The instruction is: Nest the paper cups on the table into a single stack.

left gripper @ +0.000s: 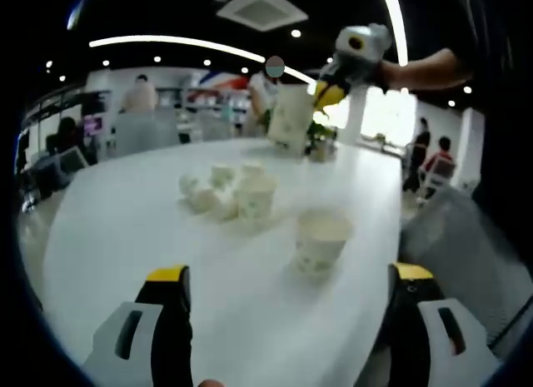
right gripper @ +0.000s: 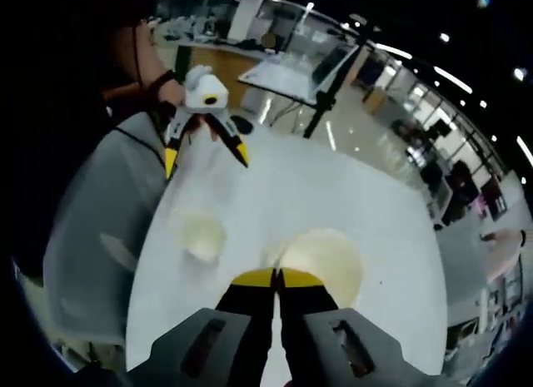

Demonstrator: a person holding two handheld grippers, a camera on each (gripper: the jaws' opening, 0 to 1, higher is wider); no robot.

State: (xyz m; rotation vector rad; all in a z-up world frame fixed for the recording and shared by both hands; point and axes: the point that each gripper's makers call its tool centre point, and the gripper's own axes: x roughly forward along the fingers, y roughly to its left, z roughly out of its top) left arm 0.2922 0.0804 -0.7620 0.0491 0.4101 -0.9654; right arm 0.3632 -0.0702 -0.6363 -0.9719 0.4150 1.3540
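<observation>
Cup (right gripper: 321,262) clamped in right hand-held gripper (right gripper: 276,277); left hand-held gripper (left gripper: 287,279) (spread apart) faces another cup (left gripper: 321,241).

in the left gripper view the heap of paper cups (left gripper: 225,194) beyond the upright cup (left gripper: 321,241) is too blurred to count. in the right gripper view the right hand-held gripper (right gripper: 277,277) hides the held cup's (right gripper: 329,258) near rim.
</observation>
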